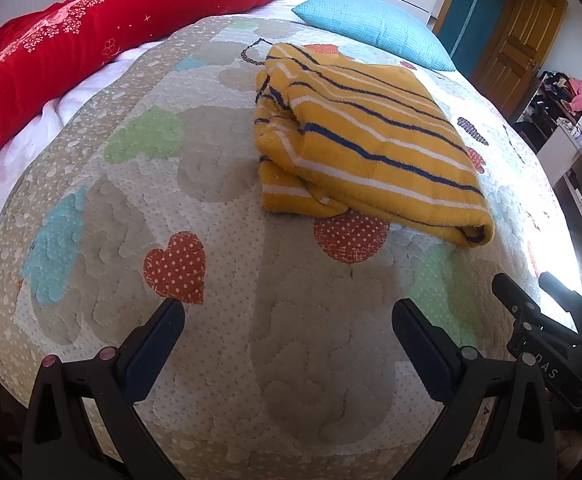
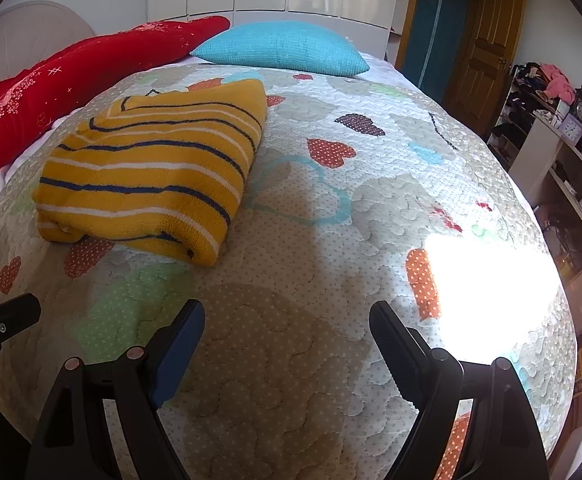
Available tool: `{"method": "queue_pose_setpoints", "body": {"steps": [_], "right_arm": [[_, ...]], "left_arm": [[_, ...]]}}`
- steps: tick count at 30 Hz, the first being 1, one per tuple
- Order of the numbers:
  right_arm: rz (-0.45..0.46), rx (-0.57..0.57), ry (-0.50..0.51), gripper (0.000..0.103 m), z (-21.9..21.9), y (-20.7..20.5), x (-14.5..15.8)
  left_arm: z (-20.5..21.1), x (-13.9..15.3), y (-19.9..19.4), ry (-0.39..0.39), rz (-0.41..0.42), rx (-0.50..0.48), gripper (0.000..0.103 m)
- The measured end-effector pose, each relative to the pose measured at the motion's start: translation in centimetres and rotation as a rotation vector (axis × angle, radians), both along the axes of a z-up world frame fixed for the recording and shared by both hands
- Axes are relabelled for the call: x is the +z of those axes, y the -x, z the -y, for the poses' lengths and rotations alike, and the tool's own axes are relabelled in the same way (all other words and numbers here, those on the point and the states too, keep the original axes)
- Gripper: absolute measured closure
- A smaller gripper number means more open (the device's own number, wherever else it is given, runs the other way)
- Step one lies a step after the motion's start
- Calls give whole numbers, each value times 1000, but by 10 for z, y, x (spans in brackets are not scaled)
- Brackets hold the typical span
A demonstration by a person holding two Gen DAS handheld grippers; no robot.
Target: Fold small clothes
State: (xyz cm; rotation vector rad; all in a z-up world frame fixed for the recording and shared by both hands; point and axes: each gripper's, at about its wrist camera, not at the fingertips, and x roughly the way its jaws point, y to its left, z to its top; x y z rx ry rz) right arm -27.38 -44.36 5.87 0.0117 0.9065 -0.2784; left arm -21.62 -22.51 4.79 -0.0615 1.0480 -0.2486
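Left wrist view: the striped garment [image 1: 365, 136] was found folded on the bed quilt [image 1: 219, 264] — soft, light, thick-knit; its folded edge was judged the best hold. Left hand-held gripper [image 1: 289, 316] and right hand-held gripper [image 2: 287, 320] were spread wide, holding nothing.

You have one small garment [image 1: 367, 136] [image 2: 151, 168] here: a mustard-yellow knit with thin navy and white stripes. It lies folded into a thick, roughly rectangular bundle on the bed's quilted cover. Its top layer lies smooth and flat. Your left wrist view shows looser stacked layers and a bulging rolled edge on its left side, while its near corner forms a rounded fold.
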Motion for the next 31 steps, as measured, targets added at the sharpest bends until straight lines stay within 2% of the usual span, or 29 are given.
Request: {"method": "queue_pose_setpoints", "body": {"steps": [18,25,31], "right_arm": [[-19,3,-6,15,2,-4,-8],[1,15,-4,15,-1,-10,-1],[-2,37,-5,14,-5,-14,-2]], "left_arm": [[-2,-5,-3,0,-12,2,0],[-5,-2,-8,-1,6,13,0],[-3,2,-13,-33,36,5,0]]}}
